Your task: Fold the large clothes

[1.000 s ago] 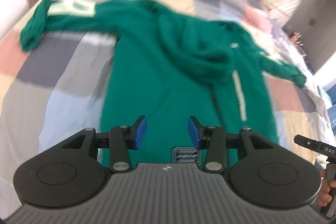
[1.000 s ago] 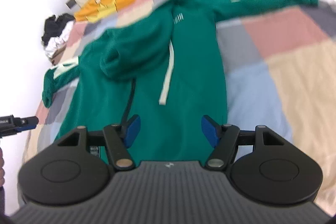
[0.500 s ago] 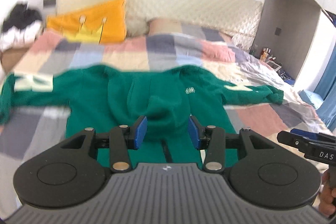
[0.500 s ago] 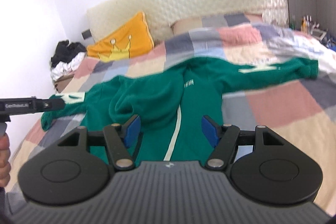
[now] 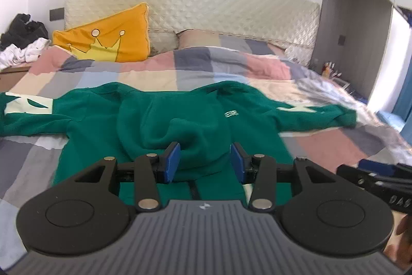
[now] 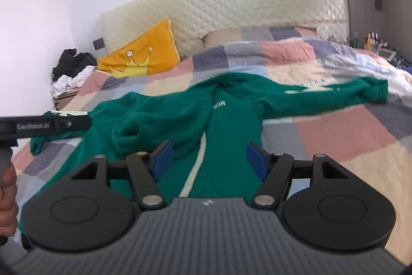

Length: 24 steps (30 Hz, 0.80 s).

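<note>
Green hoodie (image 5: 206, 120) lies spread flat on the bed (image 5: 180, 68), on top of a patchwork duvet, both sleeves stretched out to the sides. Hood (image 5: 180, 130) is flopped forward over the chest, small pale logo just right of it. Pale patches on both sleeves; the right sleeve's cuff (image 6: 378, 92) reaches toward the bed's edge. A cream drawstring (image 6: 195, 172) runs down the front in the right wrist view.

Left gripper (image 5: 204, 163) hovers over the hoodie's lower front, blue pads apart, nothing between them, no cloth touched. Right gripper (image 6: 212, 161) same: pads set wide apart, hovering over the front near the drawstring, holding nothing.

Each wrist view catches the other gripper at its edge, with fingers of the person's hand (image 6: 7, 200) on the handle.

Orange crown pillow (image 5: 108, 38) leans against the quilted cream headboard (image 5: 206, 4). Pile of black and white clothes (image 5: 23, 43) sits off the bed's left side, maybe on a low stand, hard to tell. Grey wardrobe (image 5: 347, 30) on the right, small clutter below it, too blurry to name.
</note>
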Each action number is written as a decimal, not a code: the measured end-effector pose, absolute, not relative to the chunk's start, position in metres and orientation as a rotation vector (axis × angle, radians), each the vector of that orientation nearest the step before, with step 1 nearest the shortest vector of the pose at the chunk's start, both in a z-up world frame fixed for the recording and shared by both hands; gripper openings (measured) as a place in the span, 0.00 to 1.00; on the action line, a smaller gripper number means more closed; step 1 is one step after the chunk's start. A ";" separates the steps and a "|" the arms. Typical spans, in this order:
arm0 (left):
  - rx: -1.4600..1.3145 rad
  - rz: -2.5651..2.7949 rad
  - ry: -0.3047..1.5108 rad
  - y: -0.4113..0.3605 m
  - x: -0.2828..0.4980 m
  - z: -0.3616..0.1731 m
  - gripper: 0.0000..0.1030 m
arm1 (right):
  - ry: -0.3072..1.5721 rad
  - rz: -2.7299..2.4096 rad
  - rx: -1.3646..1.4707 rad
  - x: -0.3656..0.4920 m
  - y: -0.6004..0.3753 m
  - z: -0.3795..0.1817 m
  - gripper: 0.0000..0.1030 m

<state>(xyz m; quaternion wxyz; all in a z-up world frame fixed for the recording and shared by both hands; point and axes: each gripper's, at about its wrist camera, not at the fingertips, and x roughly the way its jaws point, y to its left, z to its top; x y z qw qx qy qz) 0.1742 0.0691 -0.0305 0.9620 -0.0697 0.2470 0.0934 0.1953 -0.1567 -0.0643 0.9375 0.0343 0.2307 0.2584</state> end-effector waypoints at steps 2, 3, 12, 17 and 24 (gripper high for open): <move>-0.133 0.195 0.507 0.072 0.175 -0.040 0.48 | 0.486 0.509 0.078 0.198 -0.156 -0.069 0.65; -0.135 0.195 0.511 0.074 0.175 -0.045 0.48 | 0.489 0.506 0.081 0.199 -0.155 -0.070 0.65; -0.200 0.193 0.538 0.093 0.172 -0.077 0.48 | 0.496 0.380 0.089 0.220 -0.155 -0.080 0.65; -0.232 0.153 0.557 0.094 0.173 -0.087 0.48 | 0.479 0.294 0.104 0.240 -0.165 -0.079 0.65; -0.230 0.150 0.558 0.084 0.173 -0.094 0.59 | 0.547 0.170 0.189 0.288 -0.187 -0.090 0.65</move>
